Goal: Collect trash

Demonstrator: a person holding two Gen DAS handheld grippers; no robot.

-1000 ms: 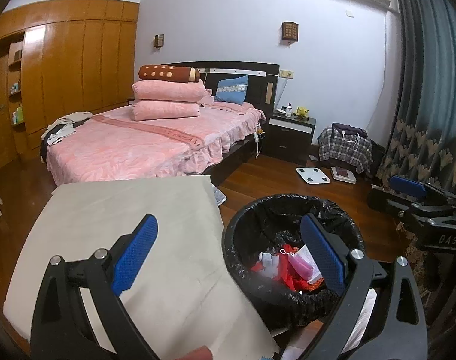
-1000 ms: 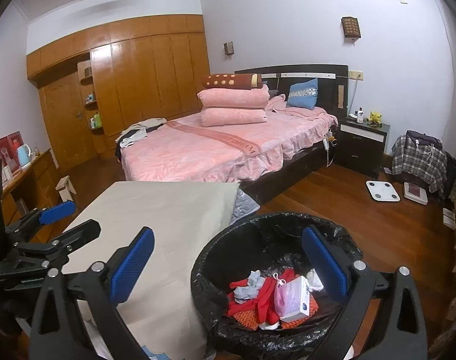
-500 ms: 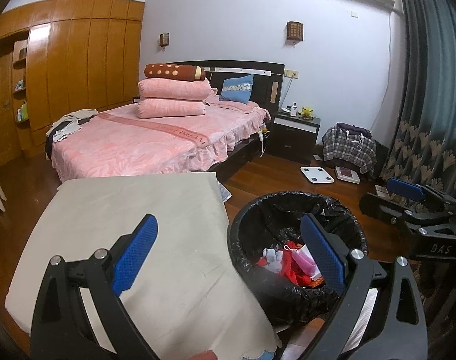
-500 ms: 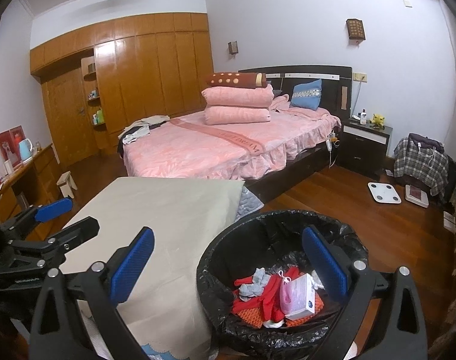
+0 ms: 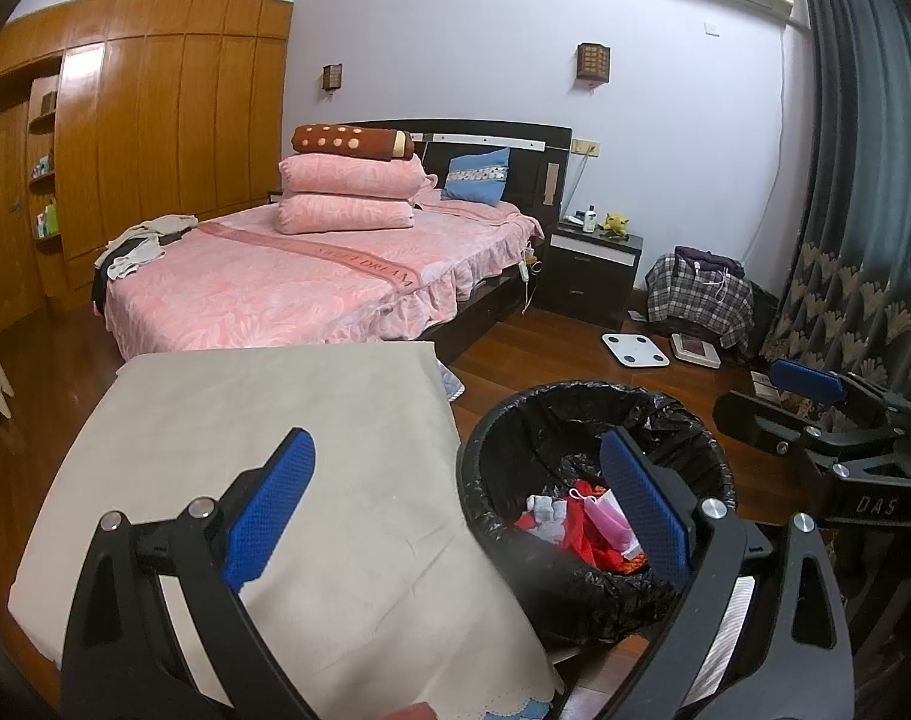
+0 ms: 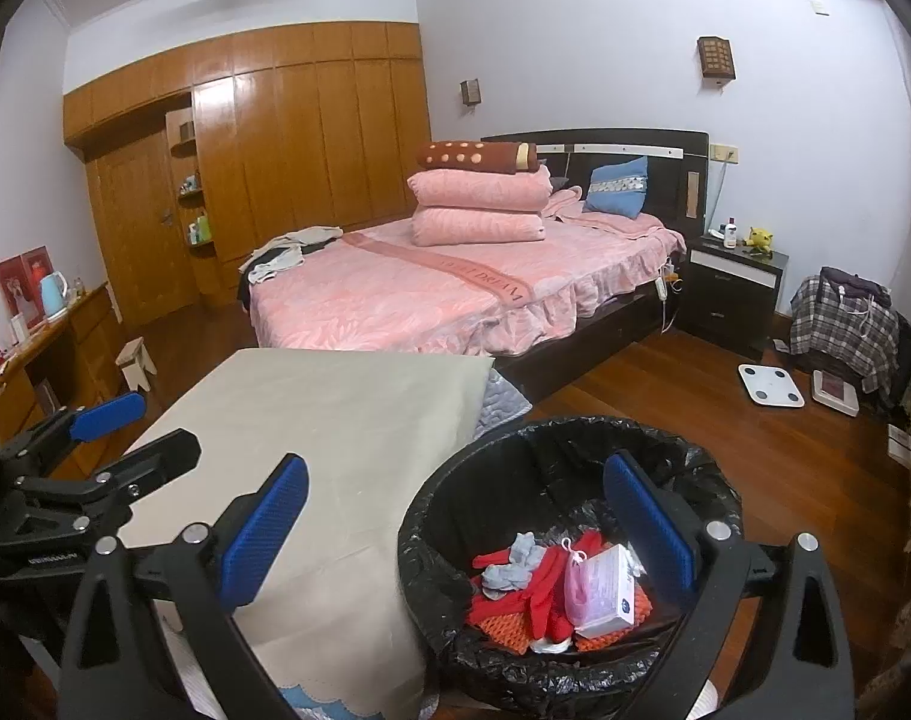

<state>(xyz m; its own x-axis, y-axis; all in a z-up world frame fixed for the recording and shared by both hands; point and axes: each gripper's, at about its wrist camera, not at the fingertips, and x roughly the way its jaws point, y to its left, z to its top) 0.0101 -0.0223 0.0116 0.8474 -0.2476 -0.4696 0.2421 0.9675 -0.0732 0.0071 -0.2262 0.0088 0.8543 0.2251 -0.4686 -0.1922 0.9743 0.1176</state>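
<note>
1. Two claws, both spread wide and holding nothing: the left claw (image 5: 455, 516) hangs over the near edge of the cloth-covered bench (image 5: 263, 420), the right claw (image 6: 455, 534) half over the bench and half over the bin (image 6: 569, 546).
2. The black-lined bin stands on the floor just beside the bench's right edge, ahead and to the right of both claws. The right claw is nearer; its right finger already sits above the rim.
3. The trash (image 6: 563, 585) lies in the bin's bottom: red and grey scraps, a pink pouch, a white box.
4. The bench top shows no loose trash, so the collecting looks largely done.
5. Farther off stands the pink bed (image 6: 431, 294); any further pick would lie beyond reach from here.
</note>
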